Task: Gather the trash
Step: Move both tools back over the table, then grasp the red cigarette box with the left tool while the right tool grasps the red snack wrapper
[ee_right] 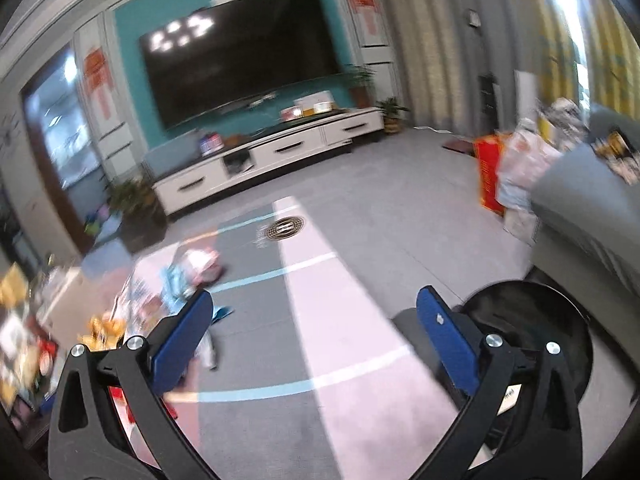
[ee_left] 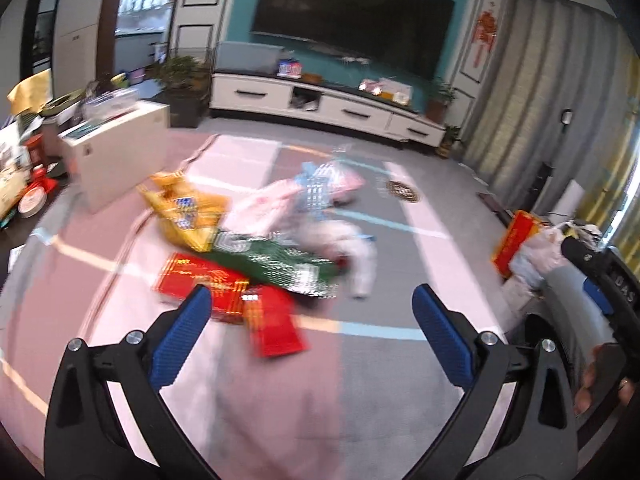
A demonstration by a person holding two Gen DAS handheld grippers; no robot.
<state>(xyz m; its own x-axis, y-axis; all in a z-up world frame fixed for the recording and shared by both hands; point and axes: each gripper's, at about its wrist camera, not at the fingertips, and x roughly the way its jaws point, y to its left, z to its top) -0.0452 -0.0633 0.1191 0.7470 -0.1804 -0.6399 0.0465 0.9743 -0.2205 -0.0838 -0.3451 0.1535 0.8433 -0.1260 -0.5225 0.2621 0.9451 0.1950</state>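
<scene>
A patterned carpet fills the floor, bare toward the white TV cabinet below the dark screen. A grey sofa edges the right side; a white box stands left. Blurred trash, about 5 wrappers, lies mid-carpet. Left gripper and right gripper gape wide, both empty.

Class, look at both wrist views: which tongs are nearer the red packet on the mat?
Left. The left tongs hang open just above the red packet, one pad overlapping it. The right tongs are open over bare mat, with the litter off to their left.
</scene>
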